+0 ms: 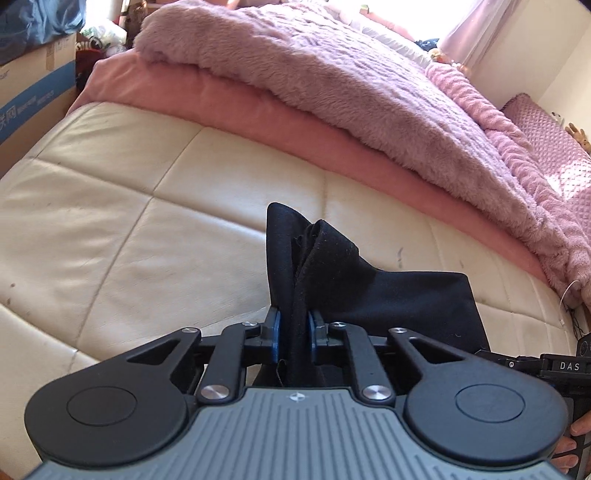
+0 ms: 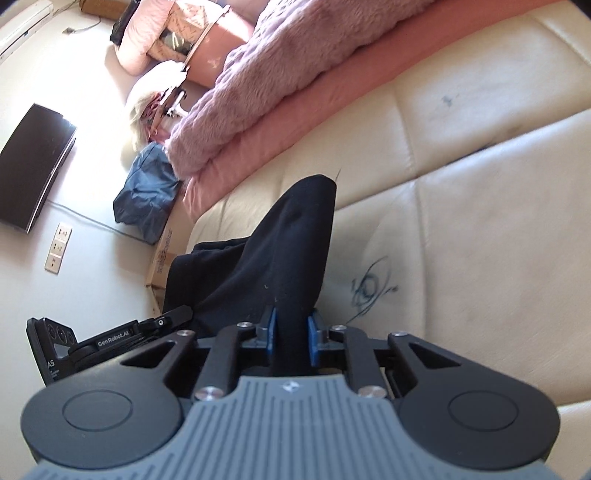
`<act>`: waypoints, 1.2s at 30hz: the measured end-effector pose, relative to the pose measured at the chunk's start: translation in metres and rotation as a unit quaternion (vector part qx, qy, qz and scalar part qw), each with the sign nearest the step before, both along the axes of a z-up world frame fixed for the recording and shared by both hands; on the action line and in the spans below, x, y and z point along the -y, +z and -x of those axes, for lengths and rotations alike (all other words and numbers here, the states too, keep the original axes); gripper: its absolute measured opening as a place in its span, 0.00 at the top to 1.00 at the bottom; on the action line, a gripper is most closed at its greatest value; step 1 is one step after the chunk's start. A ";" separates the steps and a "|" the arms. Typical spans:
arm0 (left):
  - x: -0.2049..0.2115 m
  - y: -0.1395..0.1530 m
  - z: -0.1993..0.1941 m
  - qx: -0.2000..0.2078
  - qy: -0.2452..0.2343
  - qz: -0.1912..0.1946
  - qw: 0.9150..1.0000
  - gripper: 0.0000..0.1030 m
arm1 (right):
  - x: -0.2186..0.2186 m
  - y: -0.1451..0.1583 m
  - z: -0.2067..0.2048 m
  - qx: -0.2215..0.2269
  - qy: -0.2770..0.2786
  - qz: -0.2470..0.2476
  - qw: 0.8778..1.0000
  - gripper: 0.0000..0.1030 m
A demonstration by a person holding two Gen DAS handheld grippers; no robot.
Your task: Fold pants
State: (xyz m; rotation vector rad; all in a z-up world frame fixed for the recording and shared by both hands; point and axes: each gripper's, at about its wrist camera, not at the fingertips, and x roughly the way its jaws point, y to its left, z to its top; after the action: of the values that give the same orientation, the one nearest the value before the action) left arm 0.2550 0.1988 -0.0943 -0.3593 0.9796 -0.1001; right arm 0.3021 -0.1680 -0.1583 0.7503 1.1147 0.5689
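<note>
Both the left gripper (image 1: 294, 328) and right gripper (image 2: 291, 330) pinch the black pants (image 1: 373, 295), lifting an edge off the cream mattress (image 1: 129, 221) for folding.

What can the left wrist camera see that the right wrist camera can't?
Only the left wrist view shows the bright window with its pink curtain and a quilted pink cushion.

Only the right wrist view shows the dark screen on the wall, the wall sockets and a scribble on the cream mattress.

Both show black pants pinched between blue pads, by the left gripper and the right gripper, plus the fuzzy purple blanket.
</note>
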 end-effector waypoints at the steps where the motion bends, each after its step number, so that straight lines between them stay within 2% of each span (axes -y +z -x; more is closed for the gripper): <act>1: -0.005 -0.004 0.000 -0.005 0.002 0.002 1.000 0.85 | -0.005 -0.002 0.002 -0.002 0.004 0.003 1.000 0.88; 4: -0.011 -0.019 -0.002 -0.025 0.006 -0.001 1.000 0.85 | -0.018 -0.012 0.004 -0.008 0.011 0.023 1.000 0.88; 9: -0.014 -0.032 -0.003 -0.034 0.019 0.002 0.999 0.84 | -0.025 -0.020 0.000 -0.003 0.017 0.065 0.998 0.88; 15: -0.010 -0.034 -0.005 -0.039 0.016 -0.018 0.999 0.77 | -0.037 -0.029 -0.007 -0.007 0.024 0.112 0.993 0.86; 17: -0.008 -0.033 -0.005 -0.042 0.015 -0.030 0.999 0.71 | -0.040 -0.025 -0.006 -0.002 0.028 0.123 0.992 0.86; 19: -0.007 -0.033 -0.006 -0.044 0.014 -0.035 0.998 0.69 | -0.043 -0.021 -0.005 0.004 0.032 0.138 0.990 0.85; 22: -0.004 -0.027 -0.005 -0.045 0.011 -0.046 0.998 0.67 | -0.046 -0.013 -0.005 0.014 0.034 0.160 0.986 0.73; 23: -0.003 -0.024 -0.004 -0.043 0.010 -0.054 0.998 0.67 | -0.045 -0.009 -0.005 0.019 0.032 0.166 0.985 0.68; 26: 0.001 -0.007 -0.001 -0.023 0.009 -0.078 0.997 0.67 | -0.040 0.006 -0.001 0.036 0.029 0.163 0.986 0.64; 28: 0.002 0.012 0.002 -0.005 0.005 -0.081 0.997 0.67 | -0.036 0.021 0.003 0.054 0.028 0.163 0.985 0.62; 30: 0.006 0.033 0.007 0.015 -0.002 -0.101 0.995 0.67 | -0.035 0.040 0.008 0.077 0.030 0.167 0.983 0.56; 33: 0.016 0.071 0.021 0.053 -0.008 -0.149 0.987 0.63 | -0.033 0.075 0.022 0.118 0.029 0.175 0.977 0.46; 34: 0.020 0.084 0.028 0.069 -0.011 -0.165 0.984 0.59 | -0.032 0.087 0.028 0.133 0.028 0.180 0.974 0.45; 36: 0.031 0.106 0.050 0.110 -0.008 -0.193 0.975 0.51 | -0.031 0.113 0.047 0.166 0.025 0.193 0.967 0.34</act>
State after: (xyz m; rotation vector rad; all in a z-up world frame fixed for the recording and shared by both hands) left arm 0.2052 0.1682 0.0119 0.0191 0.7599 0.0367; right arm 0.2549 -0.1366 -0.0453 0.2761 0.8942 0.4797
